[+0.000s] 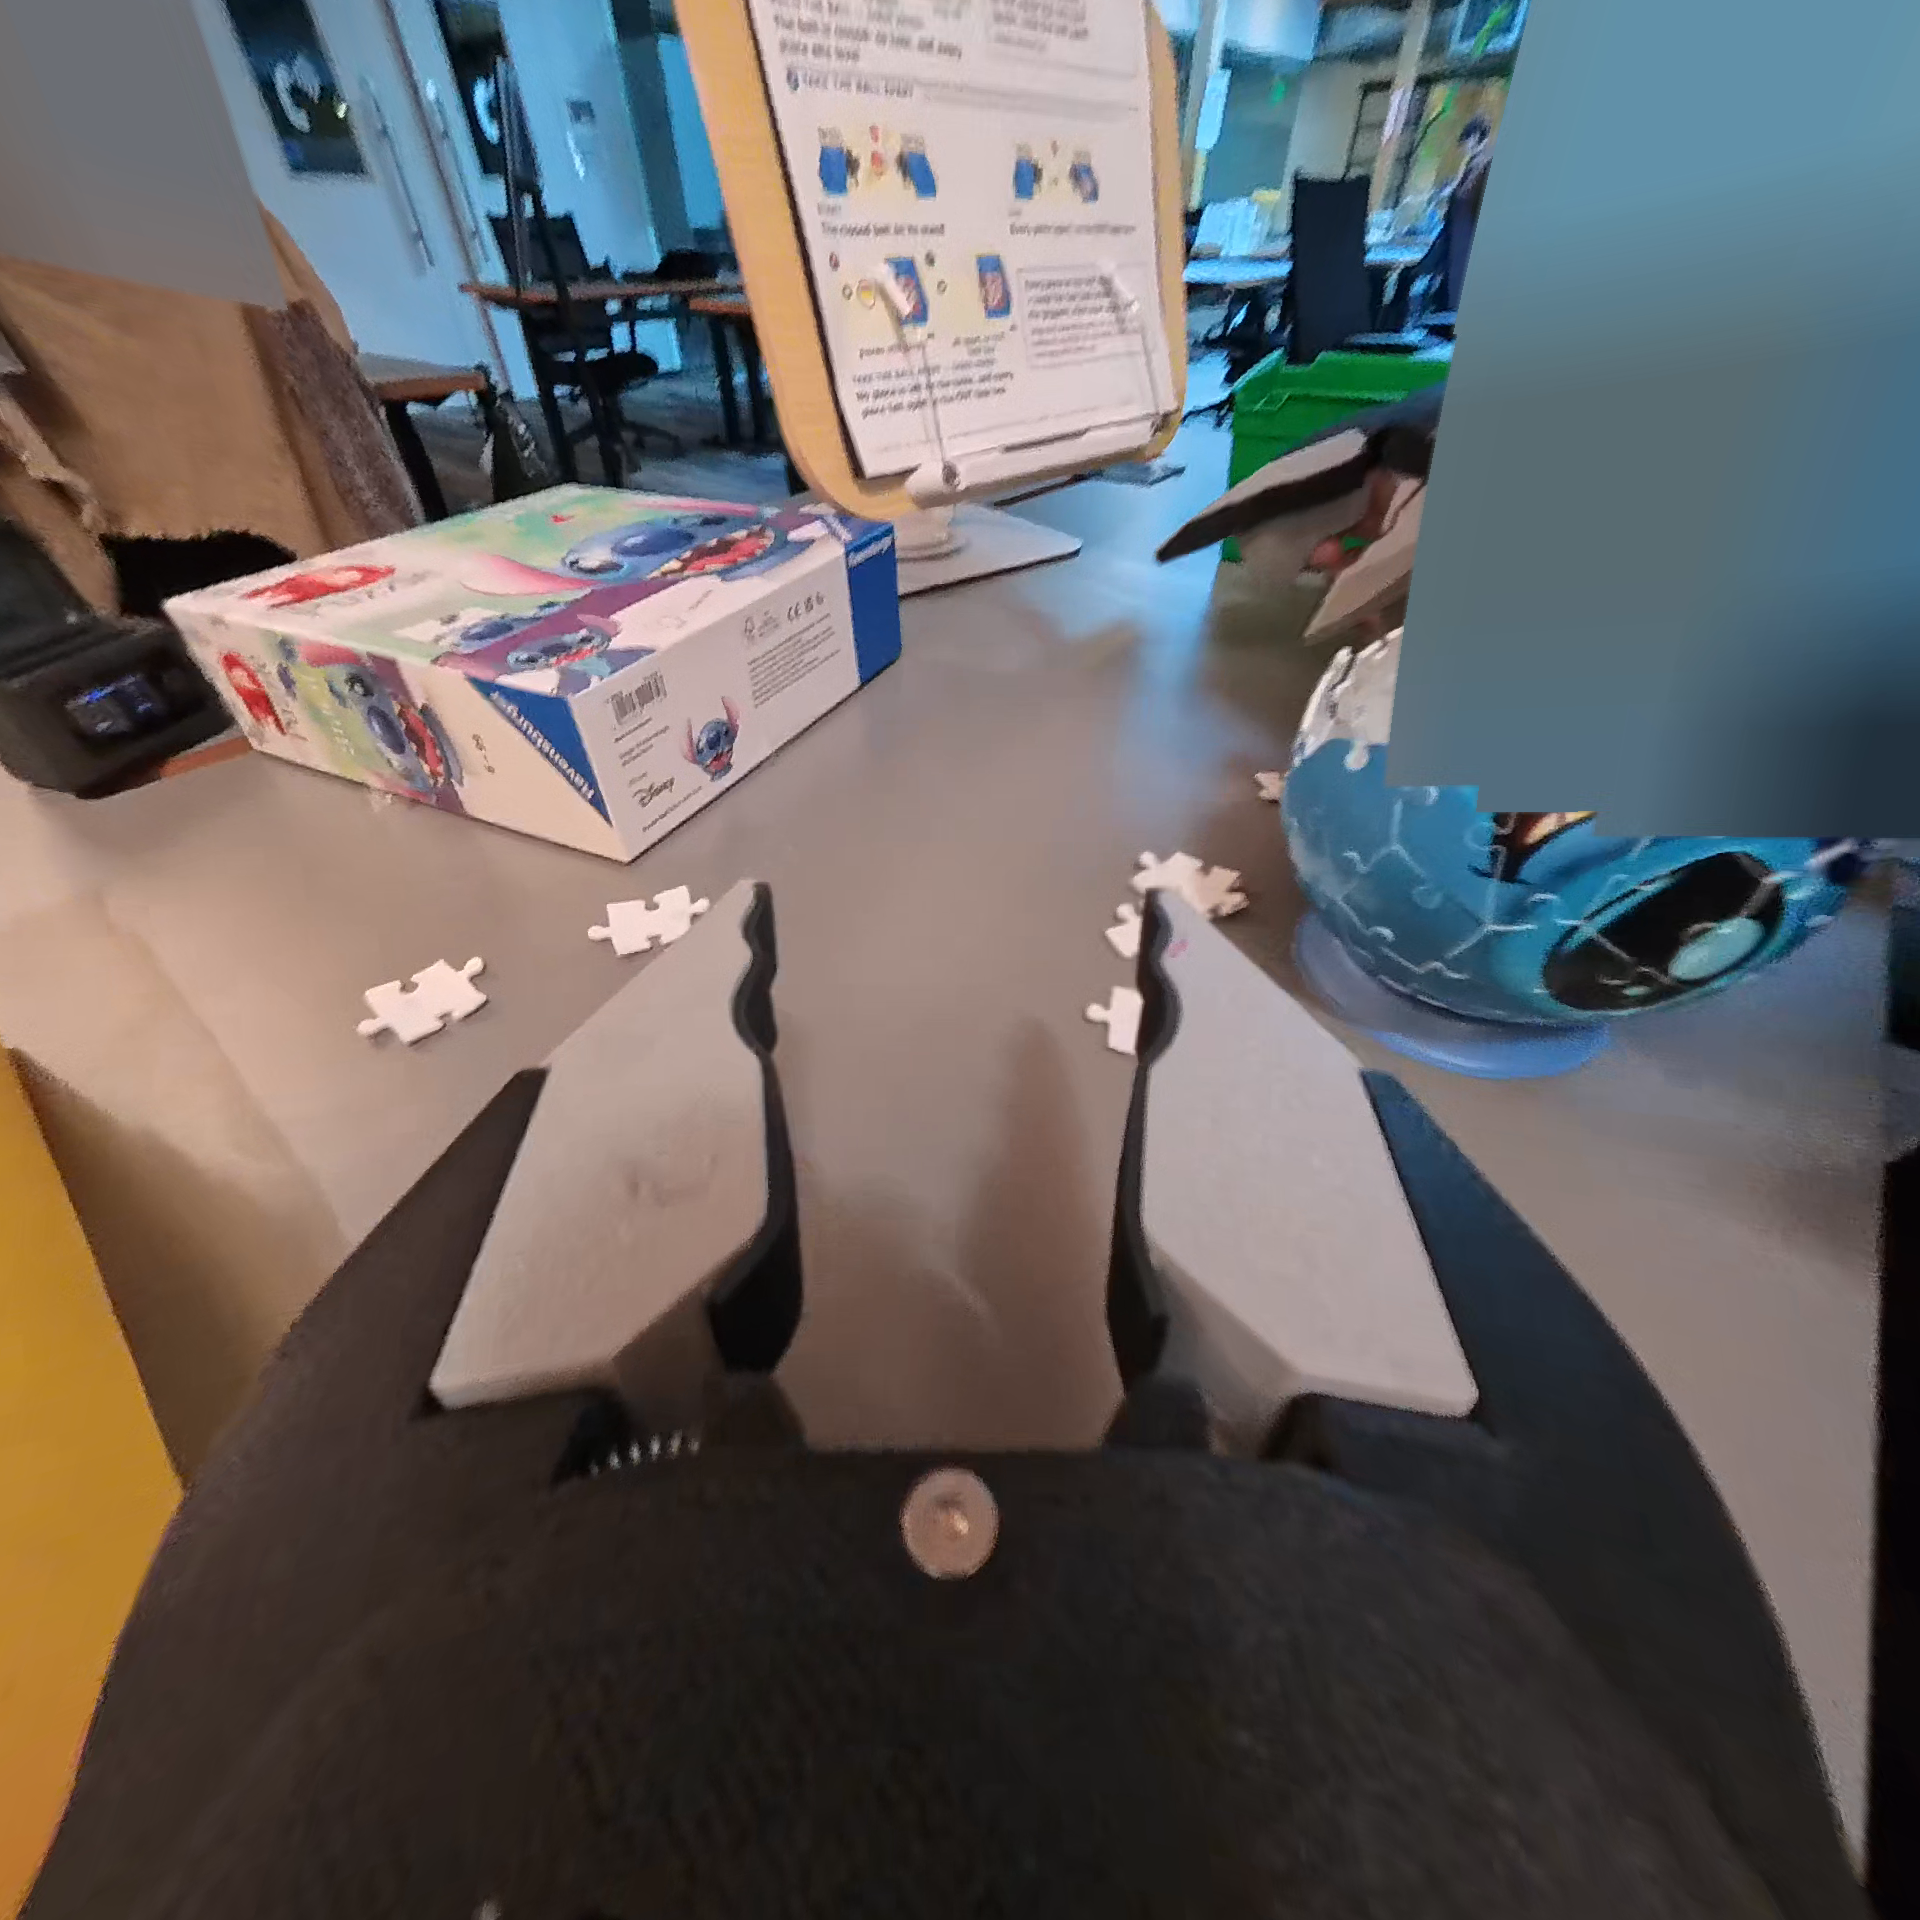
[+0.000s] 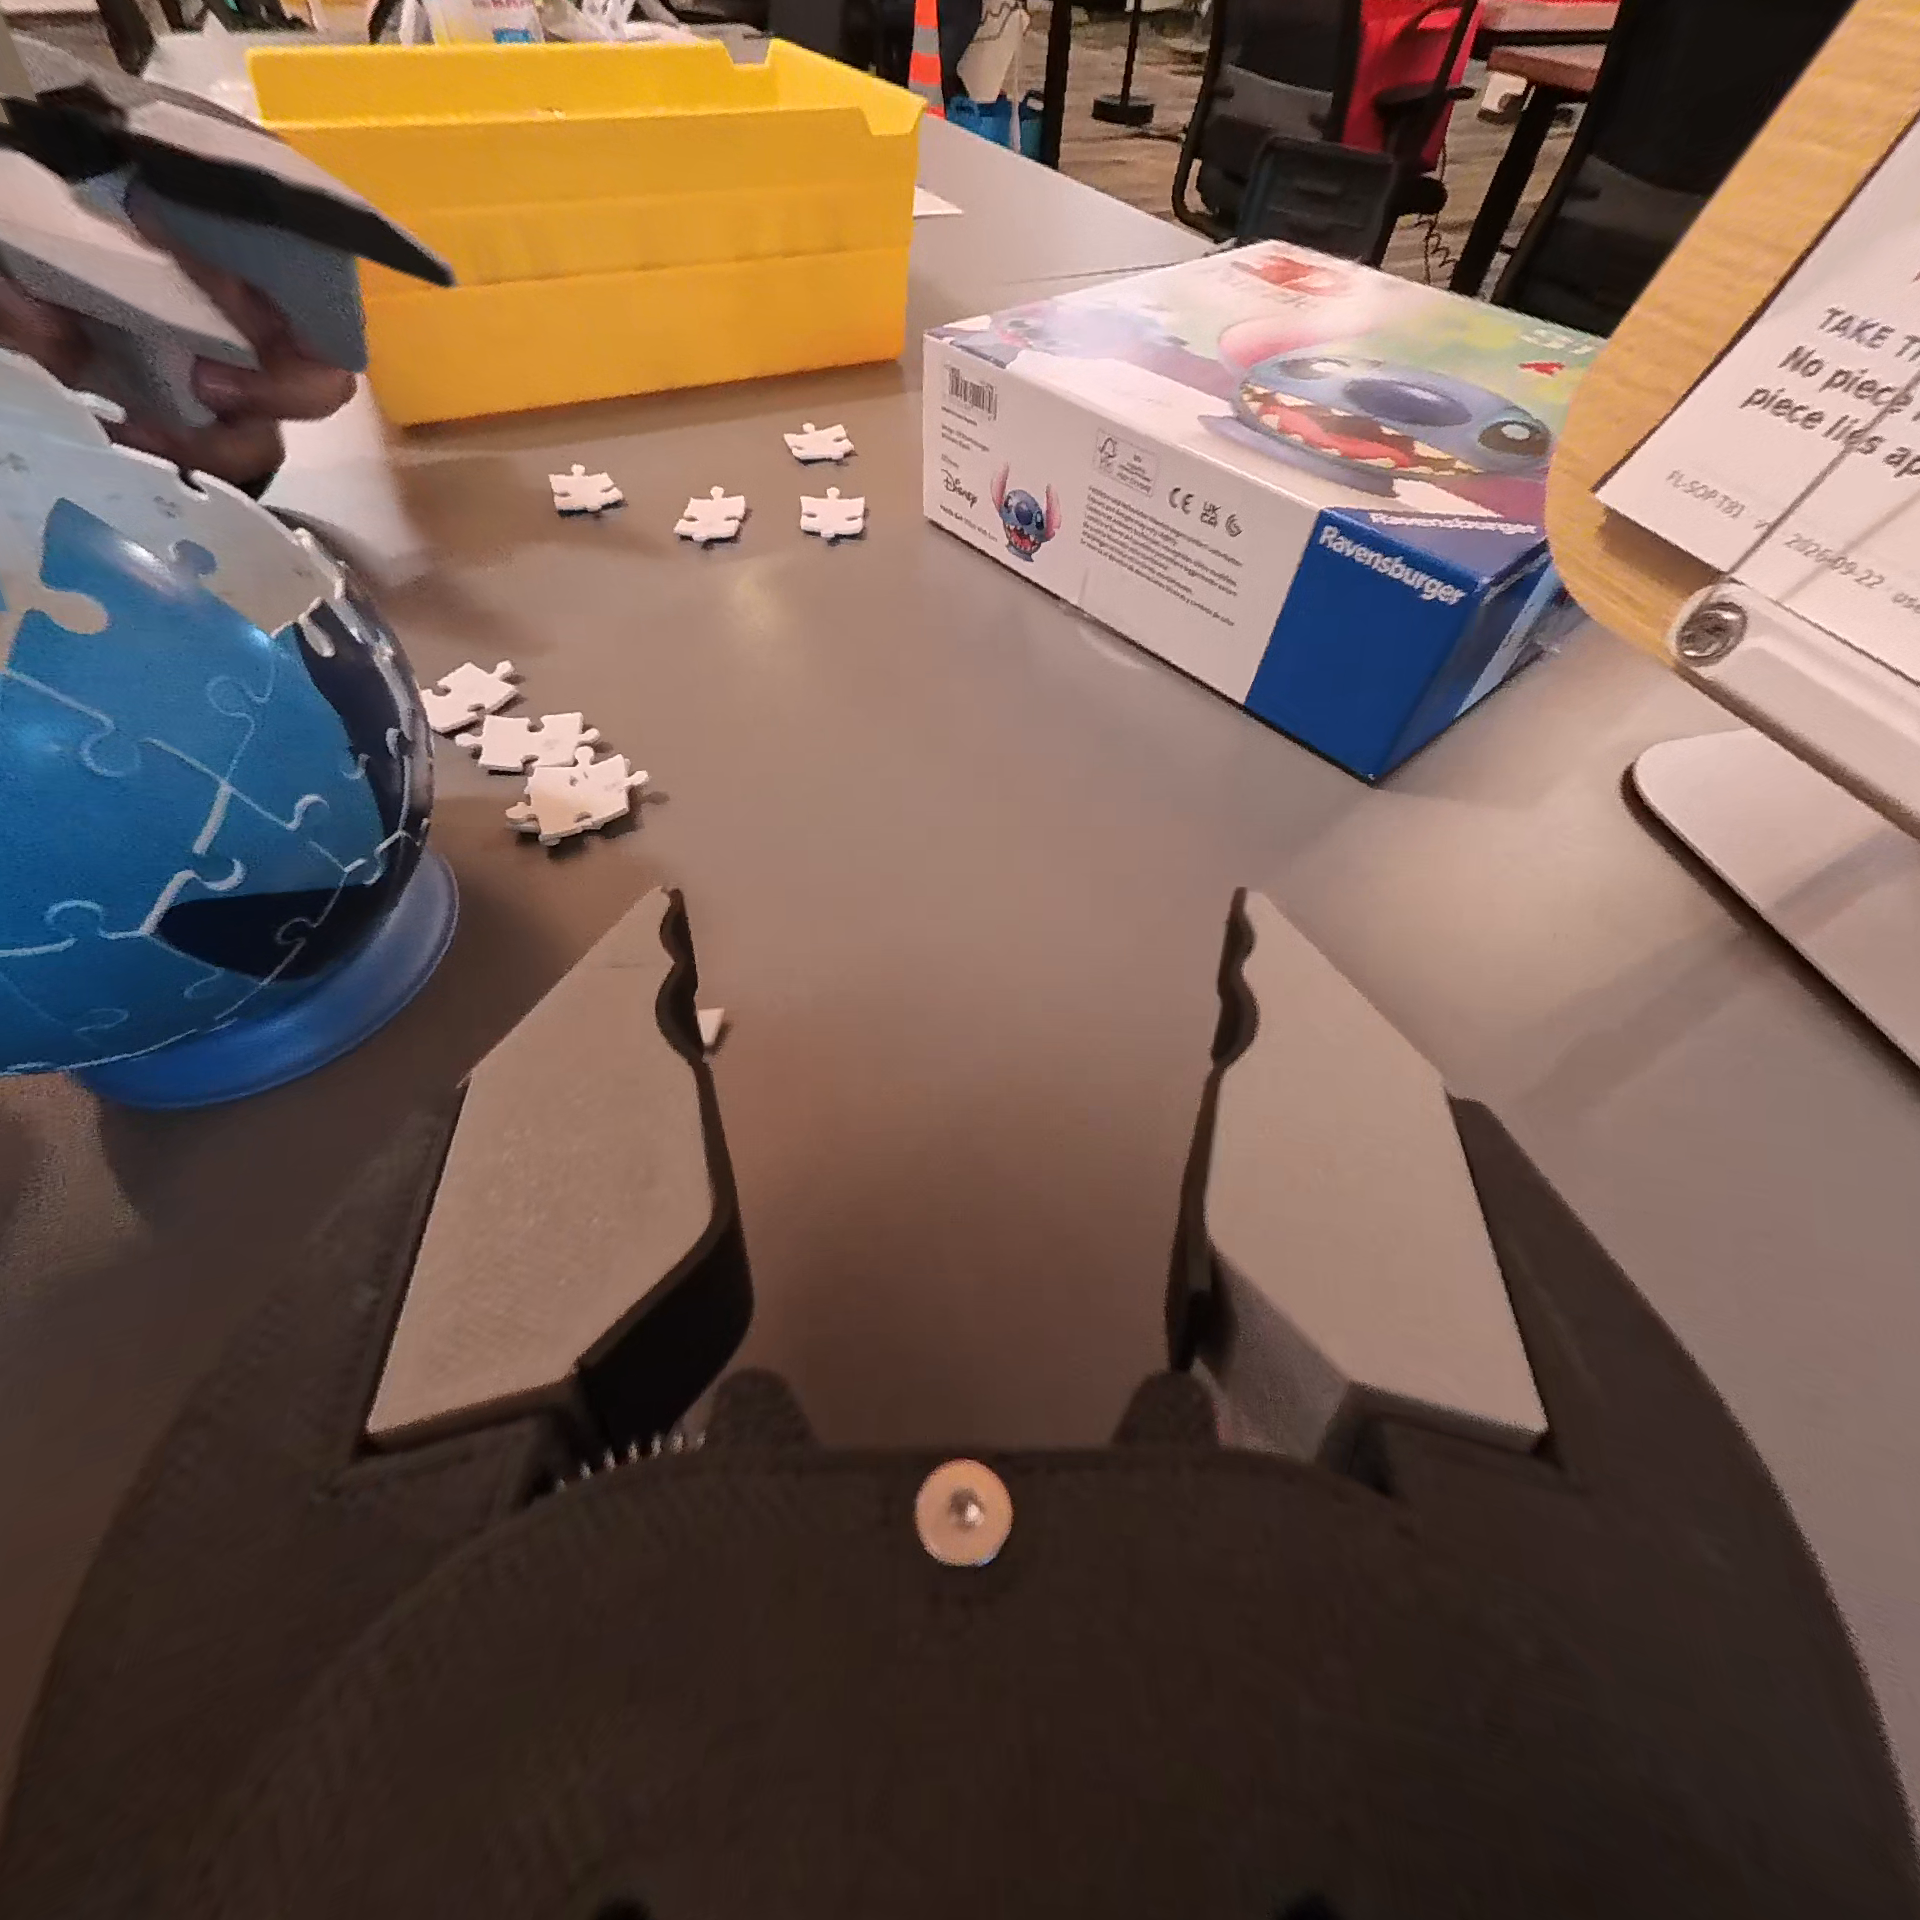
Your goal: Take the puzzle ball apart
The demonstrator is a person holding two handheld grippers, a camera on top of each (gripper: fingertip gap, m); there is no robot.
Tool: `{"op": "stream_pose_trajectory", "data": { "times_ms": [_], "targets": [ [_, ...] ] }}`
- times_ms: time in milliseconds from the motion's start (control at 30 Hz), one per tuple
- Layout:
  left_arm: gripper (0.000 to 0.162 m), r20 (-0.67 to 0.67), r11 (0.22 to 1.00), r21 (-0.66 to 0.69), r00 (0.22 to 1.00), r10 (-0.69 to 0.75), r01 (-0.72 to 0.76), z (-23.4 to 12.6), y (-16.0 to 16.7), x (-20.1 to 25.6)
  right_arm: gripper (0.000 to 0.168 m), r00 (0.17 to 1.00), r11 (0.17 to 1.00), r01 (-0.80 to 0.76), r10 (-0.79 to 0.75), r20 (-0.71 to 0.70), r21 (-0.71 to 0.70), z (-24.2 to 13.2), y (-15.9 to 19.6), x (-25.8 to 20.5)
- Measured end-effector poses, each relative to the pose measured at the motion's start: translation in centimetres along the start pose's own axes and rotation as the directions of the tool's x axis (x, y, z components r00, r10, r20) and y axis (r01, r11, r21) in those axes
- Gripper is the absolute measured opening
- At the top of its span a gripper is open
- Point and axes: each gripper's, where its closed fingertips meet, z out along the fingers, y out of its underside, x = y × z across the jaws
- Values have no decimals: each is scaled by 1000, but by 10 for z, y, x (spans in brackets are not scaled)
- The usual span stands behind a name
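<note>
The blue puzzle ball [image 1: 1455, 914] stands on its blue ring stand [image 1: 1455, 1044] at the right of the left wrist view and at the left of the right wrist view [image 2: 156, 779]. Its top is open, with white piece backs showing at the rim. Several loose white pieces [image 1: 421, 997] [image 2: 707, 514] lie face down on the grey table. My left gripper [image 1: 954, 899] is open and empty, low over the table left of the ball. My right gripper [image 2: 956, 899] is open right of the ball. A small white piece [image 2: 712, 1029] shows beside its left finger.
The puzzle box [image 1: 582, 665] [image 2: 1247, 499] lies on the table beyond the pieces. A yellow bin [image 2: 623, 229] stands at the back. An instruction sheet on a stand [image 1: 966, 260] [image 2: 1766, 416] is close by. Each view shows the other gripper above the ball [image 1: 1278, 509] [image 2: 208, 260].
</note>
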Motion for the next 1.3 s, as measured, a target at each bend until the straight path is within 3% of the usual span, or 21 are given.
{"op": "stream_pose_trajectory", "data": {
  "times_ms": [133,267,433,533,667,767,833,933,1300],
  "targets": [
    [68,58,990,-138,998,-2,10,17,9,-11,104,999,998,-9,12,40,-54,3,8,-7],
    [61,169,980,-198,985,20,14,37,-14,-46,103,998,996,-2,7,64,-88,6,12,-11],
    [61,126,981,-186,992,-29,53,69,-38,-69,95,995,996,-17,25,93,-84,6,11,-13],
    [55,94,986,-167,995,-14,29,85,-25,-77,85,981,994,-50,67,183,-96,5,12,-20],
    [55,-140,971,-237,990,1,-34,91,6,-41,84,951,991,-46,83,297,-129,5,15,-34],
    [68,-329,958,-272,944,-5,-90,82,13,-2,84,952,993,21,17,306,-120,4,17,-40],
    [69,-407,948,-257,911,69,-186,75,18,17,84,952,990,56,-14,305,-129,5,19,-43],
    [62,-407,935,-212,895,180,-284,76,23,27,85,955,989,63,-21,297,-132,5,20,-43],
    [58,-422,907,-318,898,125,-276,85,47,38,83,973,994,23,2,233,-108,2,17,-28]
  ]
}}
